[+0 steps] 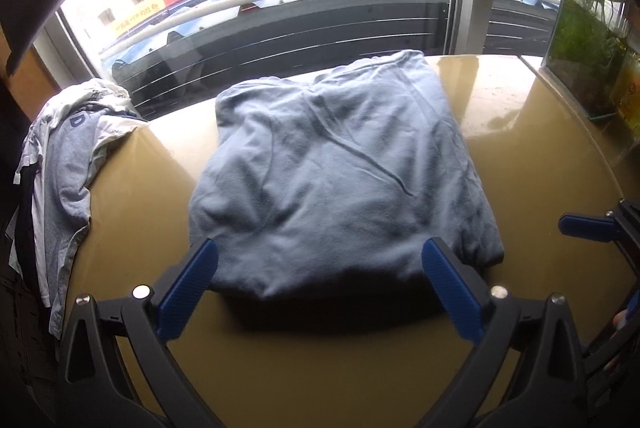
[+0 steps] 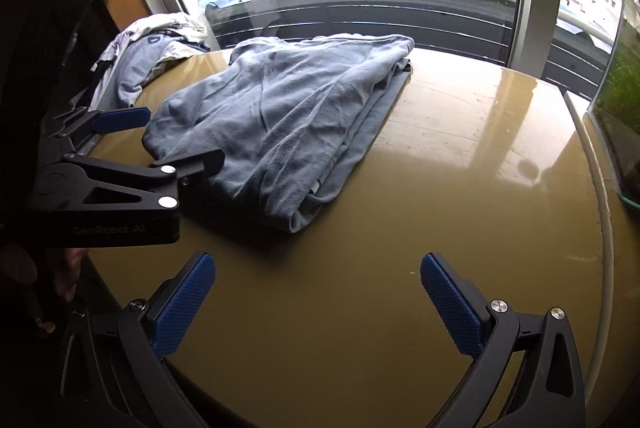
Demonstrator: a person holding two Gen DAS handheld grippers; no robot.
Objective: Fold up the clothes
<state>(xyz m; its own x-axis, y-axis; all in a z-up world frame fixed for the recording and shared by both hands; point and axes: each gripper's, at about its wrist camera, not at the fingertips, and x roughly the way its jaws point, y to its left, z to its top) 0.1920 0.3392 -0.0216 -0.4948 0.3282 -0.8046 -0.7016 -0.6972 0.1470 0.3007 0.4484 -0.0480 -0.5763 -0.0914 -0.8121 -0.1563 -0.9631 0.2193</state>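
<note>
A light blue garment (image 1: pixel 336 168) lies folded into a rough square on the yellow-brown table (image 1: pixel 540 164). My left gripper (image 1: pixel 320 260) is open, its blue pads on either side of the garment's near edge, holding nothing. In the right wrist view the same garment (image 2: pixel 288 116) lies ahead and to the left, its layered edge facing me. My right gripper (image 2: pixel 316 268) is open over bare table, a little short of the garment. The left gripper (image 2: pixel 176 136) shows there from the side, its fingers spread at the garment's left edge.
A heap of grey and white clothes (image 1: pixel 68 156) hangs over the table's far left edge. A glass tank with green plants (image 1: pixel 588 44) stands at the far right by the window (image 1: pixel 280 40). The right gripper's blue pad (image 1: pixel 588 226) shows at the right edge.
</note>
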